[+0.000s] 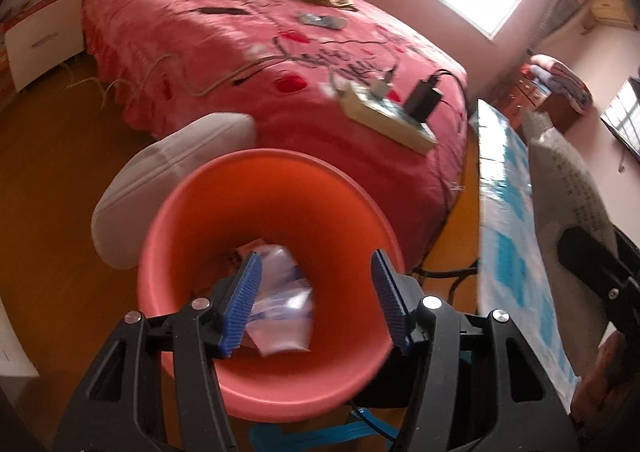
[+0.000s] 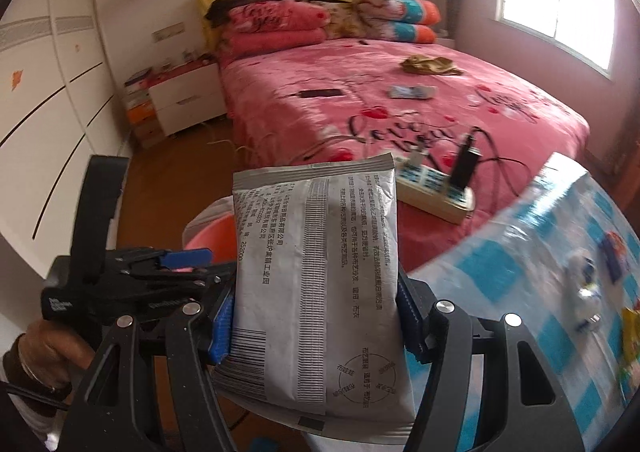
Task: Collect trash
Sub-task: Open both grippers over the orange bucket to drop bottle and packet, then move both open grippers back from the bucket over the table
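An orange-pink plastic bin (image 1: 280, 212) stands upright and open-topped just beside the foot of the pink bed (image 1: 240, 32). Inside it lies a crumpled clear wrapper (image 1: 280, 304), blurred, perhaps with other scraps under it. A flat grey printed packet (image 2: 320, 284), barcode at its lower edge, stands upright above the bin's near side.

I see a wide bed under a pink heart-print blanket (image 2: 400, 108), a bright sunlit window (image 2: 560, 0) beside it, white wardrobe doors (image 2: 44, 100) (curved by the lens) and orange-brown wooden floor (image 1: 52, 188).
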Demonstrator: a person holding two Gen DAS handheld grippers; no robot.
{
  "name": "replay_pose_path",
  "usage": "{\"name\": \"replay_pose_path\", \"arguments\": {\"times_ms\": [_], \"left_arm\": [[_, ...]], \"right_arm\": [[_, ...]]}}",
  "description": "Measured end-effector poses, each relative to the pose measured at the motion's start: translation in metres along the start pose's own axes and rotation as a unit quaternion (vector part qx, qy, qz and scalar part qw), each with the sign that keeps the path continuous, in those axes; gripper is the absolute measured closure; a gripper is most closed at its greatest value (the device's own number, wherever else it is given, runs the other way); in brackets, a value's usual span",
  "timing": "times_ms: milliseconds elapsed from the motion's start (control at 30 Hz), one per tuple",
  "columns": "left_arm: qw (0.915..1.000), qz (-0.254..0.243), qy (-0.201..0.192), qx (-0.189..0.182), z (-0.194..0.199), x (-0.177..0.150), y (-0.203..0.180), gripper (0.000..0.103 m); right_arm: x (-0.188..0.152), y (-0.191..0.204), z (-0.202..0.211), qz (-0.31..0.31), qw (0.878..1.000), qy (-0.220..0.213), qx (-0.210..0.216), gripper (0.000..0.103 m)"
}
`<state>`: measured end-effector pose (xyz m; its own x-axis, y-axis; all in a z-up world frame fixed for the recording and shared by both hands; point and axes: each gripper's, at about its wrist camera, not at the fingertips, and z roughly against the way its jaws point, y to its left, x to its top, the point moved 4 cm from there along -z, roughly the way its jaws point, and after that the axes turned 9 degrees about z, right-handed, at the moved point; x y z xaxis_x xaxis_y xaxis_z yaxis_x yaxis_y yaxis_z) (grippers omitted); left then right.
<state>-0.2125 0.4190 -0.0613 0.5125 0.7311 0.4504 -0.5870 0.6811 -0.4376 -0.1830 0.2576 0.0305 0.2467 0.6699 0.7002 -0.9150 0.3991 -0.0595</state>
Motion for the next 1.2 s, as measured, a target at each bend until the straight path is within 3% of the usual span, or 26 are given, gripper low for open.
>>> {"name": "replay_pose_path", "arguments": {"times_ms": [67,233,333,467,600,700,967,1067,1200], "left_arm": [[0.9999,0.007,0.001,0.012,-0.004,0.0,0.009,0.045],[0.9983,0.022,-0.003,0.054,-0.009,0.001,0.033,0.04],[0.9971,0.037,-0.008,0.066,-0.007,0.002,0.045,0.031],[0.9969,0.04,-0.017,0.065,-0.002,0.001,0.048,0.027],[0.9968,0.028,-0.038,0.064,0.003,0.003,0.041,0.023],[0.9952,0.024,-0.075,0.058,0.013,0.004,0.037,0.017],[0.9904,-0.008,-0.136,0.024,0.03,-0.002,0.015,0.014],[0.9916,-0.013,-0.128,0.015,0.032,-0.004,0.005,0.014],[0.9929,-0.039,-0.109,0.028,0.029,-0.007,-0.009,0.014]], "right_arm": [[0.008,0.01,-0.011,0.003,1.0,0.0,0.013,0.036],[0.013,0.025,-0.037,0.006,0.999,0.011,0.038,0.016],[0.011,0.023,-0.037,-0.011,0.999,0.008,0.042,0.014],[0.007,0.015,-0.027,-0.025,0.999,-0.003,0.026,0.014],[-0.001,0.0,-0.014,-0.05,0.998,-0.008,0.023,0.014],[-0.01,-0.014,-0.006,-0.083,0.996,-0.012,0.034,0.014],[-0.043,-0.06,0.033,-0.212,0.971,-0.091,0.066,0.011],[-0.057,-0.072,0.048,-0.239,0.961,-0.123,0.064,0.005],[-0.075,-0.083,0.053,-0.261,0.957,-0.111,0.065,0.005]]}}
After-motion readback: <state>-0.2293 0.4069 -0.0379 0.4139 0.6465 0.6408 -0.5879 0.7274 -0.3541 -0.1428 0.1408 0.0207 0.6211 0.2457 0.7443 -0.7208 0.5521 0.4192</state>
